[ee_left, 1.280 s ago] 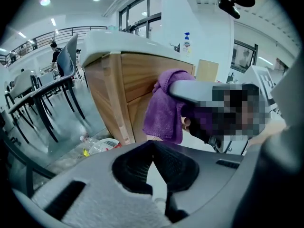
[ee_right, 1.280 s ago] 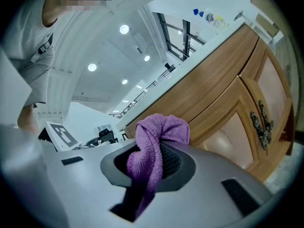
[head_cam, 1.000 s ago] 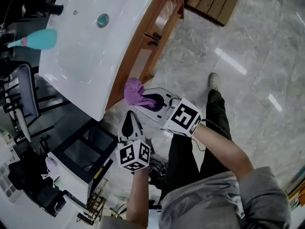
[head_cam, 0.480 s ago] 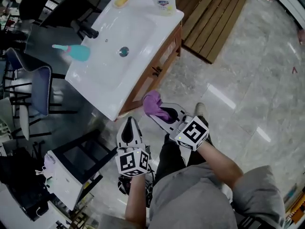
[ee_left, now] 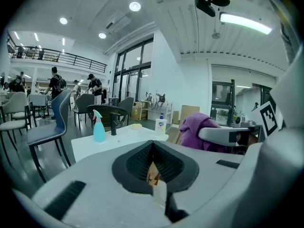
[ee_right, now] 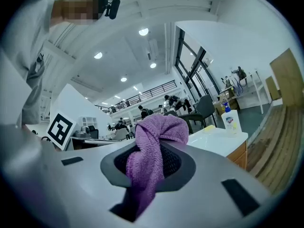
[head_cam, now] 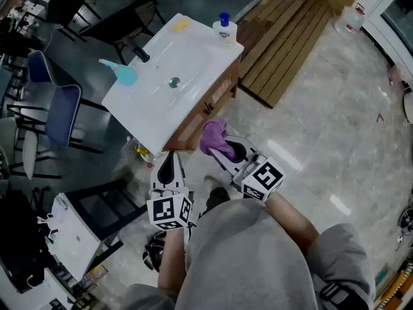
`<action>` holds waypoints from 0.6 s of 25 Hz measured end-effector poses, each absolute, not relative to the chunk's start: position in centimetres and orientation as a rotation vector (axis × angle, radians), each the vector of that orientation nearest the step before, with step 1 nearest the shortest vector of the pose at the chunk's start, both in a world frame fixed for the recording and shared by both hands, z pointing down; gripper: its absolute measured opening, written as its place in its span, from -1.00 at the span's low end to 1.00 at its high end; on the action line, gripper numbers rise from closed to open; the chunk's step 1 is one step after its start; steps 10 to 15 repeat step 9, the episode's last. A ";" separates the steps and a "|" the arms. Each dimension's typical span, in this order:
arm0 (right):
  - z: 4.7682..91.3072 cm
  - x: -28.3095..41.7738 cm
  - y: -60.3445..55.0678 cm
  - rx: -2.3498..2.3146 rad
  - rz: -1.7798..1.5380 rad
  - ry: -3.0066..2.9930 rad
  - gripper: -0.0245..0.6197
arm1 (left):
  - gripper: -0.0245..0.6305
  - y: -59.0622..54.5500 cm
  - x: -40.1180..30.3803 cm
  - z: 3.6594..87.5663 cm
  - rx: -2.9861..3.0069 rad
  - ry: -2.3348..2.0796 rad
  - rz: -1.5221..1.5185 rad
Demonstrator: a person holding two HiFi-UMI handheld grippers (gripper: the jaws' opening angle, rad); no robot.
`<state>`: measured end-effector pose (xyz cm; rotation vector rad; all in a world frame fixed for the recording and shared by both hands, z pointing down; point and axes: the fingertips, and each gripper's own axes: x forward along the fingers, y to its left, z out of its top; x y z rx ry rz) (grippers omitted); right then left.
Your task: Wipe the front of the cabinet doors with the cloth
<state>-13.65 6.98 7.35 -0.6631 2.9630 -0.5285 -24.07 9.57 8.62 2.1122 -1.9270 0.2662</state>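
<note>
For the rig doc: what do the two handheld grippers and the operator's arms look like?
The left gripper and right gripper match: white moulded shells tapering to black ribbed jaw pads, each with a white cube of black square markers at the hand end. The person wears a grey top with short sleeves; the forearms are uncovered.

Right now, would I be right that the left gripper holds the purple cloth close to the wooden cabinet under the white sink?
Not quite: the purple cloth is clamped in the right gripper, not the left, as the right gripper view shows. The left gripper is shut on nothing. The cloth is indeed close to the wooden cabinet under the white sink.
</note>
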 end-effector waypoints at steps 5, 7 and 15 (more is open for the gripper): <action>4.4 -13.6 7.7 -0.662 -0.511 2.947 -0.73 | -0.90 9.4 -23.3 5.6 2.170 -1.901 0.243; 3.3 -13.8 8.0 -0.666 -0.500 2.942 -0.73 | -0.90 9.2 -23.3 4.7 2.192 -1.891 0.231; 2.3 -14.0 8.3 -0.673 -0.486 2.937 -0.73 | -0.90 9.2 -23.3 3.8 2.211 -1.884 0.220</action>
